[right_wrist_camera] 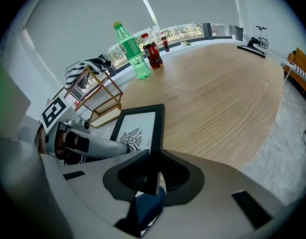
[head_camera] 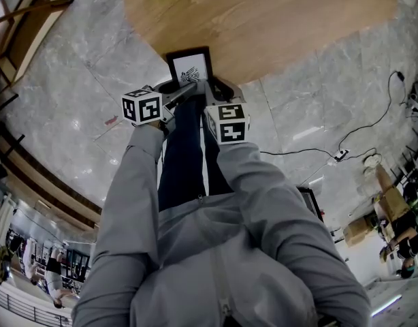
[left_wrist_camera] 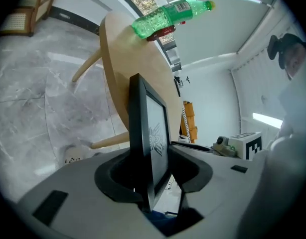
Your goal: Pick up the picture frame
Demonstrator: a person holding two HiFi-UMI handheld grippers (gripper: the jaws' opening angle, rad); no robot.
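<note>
Picture frame: slim black rectangular moulding, portrait format. Inside is a white sheet w/ a black winged-looking emblem & a tiny line of print beside it, too small to read. It sits at the near rim of the round wooden table, lower end sticking out past the rim over the marble floor. Can't tell if the far end rests on the wood.

Right gripper comes in at the frame's right side. Its jaws pinch the right-hand bar near the lower corner, pads tight on both faces.

Left gripper reaches in from the left. The frame stands edge-on btwn its jaws, which are spread wide: one jaw lies close to the back, the other stands clear of the front w/ a gap showing, so no grip there.

A green plastic bottle stands at the table's far side, next to dark-red drink bottles.
</note>
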